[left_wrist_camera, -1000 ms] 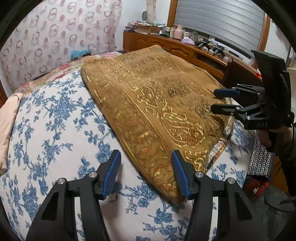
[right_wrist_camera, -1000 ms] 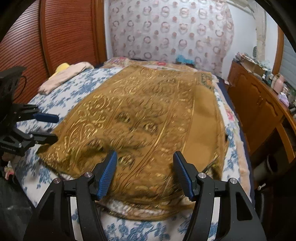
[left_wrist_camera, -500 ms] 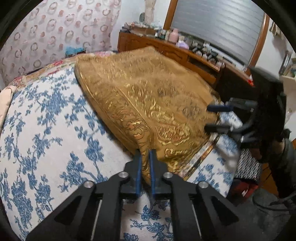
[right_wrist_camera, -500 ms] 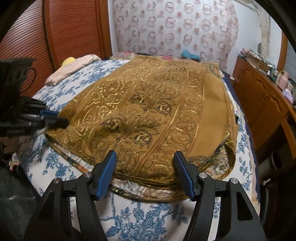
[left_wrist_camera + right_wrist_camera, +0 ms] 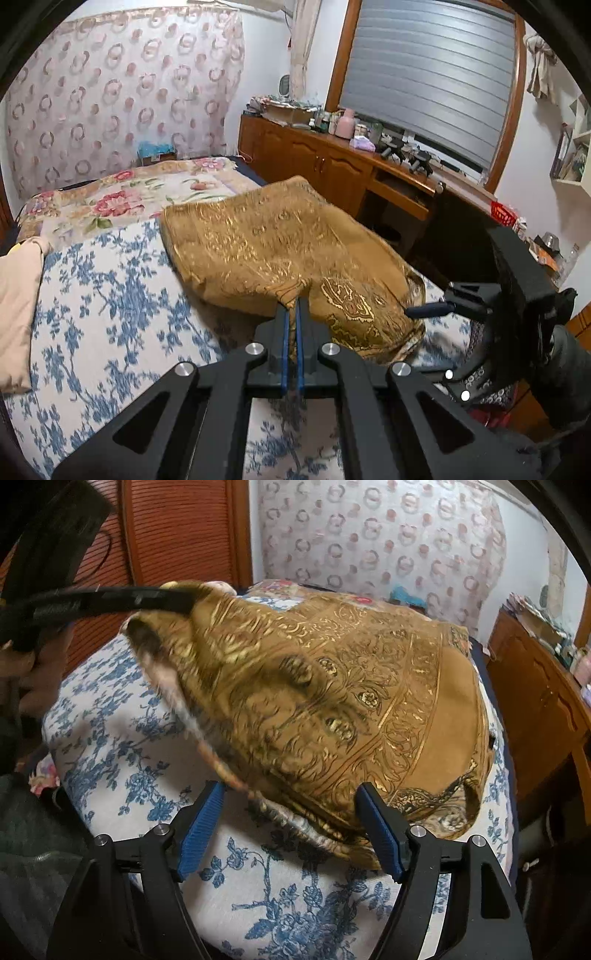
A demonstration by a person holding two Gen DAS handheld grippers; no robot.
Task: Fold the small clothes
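Left tool [image 5: 291,314] clamped on gold cloth [image 5: 332,701] corner, right tool [image 5: 291,825] opening around hem; no legible writing.

Cloth [image 5: 280,243] on the bed [image 5: 110,317] ahead of the left tool [image 5: 292,325], cabinet [image 5: 317,166] right, pillow [image 5: 18,295] left

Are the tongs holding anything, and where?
The left tongs pinch the gold cloth at its near corner. The right tongs are opening around its edge, gripping nothing.
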